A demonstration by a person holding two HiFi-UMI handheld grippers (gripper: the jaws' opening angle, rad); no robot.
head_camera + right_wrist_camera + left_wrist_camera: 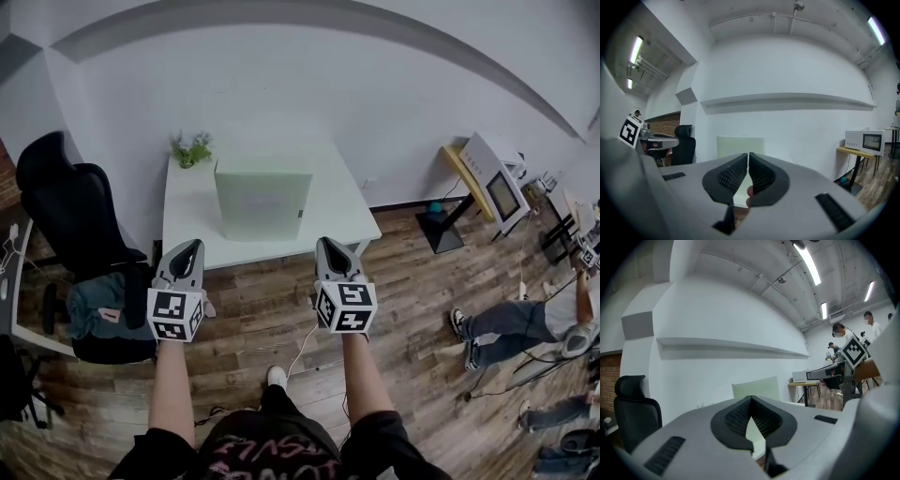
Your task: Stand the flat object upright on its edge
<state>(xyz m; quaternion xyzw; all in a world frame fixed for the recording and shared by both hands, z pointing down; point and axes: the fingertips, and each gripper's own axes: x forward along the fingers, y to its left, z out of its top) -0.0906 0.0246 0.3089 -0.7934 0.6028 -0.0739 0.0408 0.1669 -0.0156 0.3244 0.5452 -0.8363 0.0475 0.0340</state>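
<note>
The pale board point(262, 202) looks matt, the white table point(187, 217) smooth, the floor point(422, 281) lightly glossy wood planks.

The flat object point(262, 202) is a pale green, nearly square panel. It has a lighter rectangular patch in the middle of its broad face and 1 small dark mark near its right edge. It stands upright on its lower edge on the white table point(187, 225), about mid-table, top edge level, its broad face turned toward the person.
</note>
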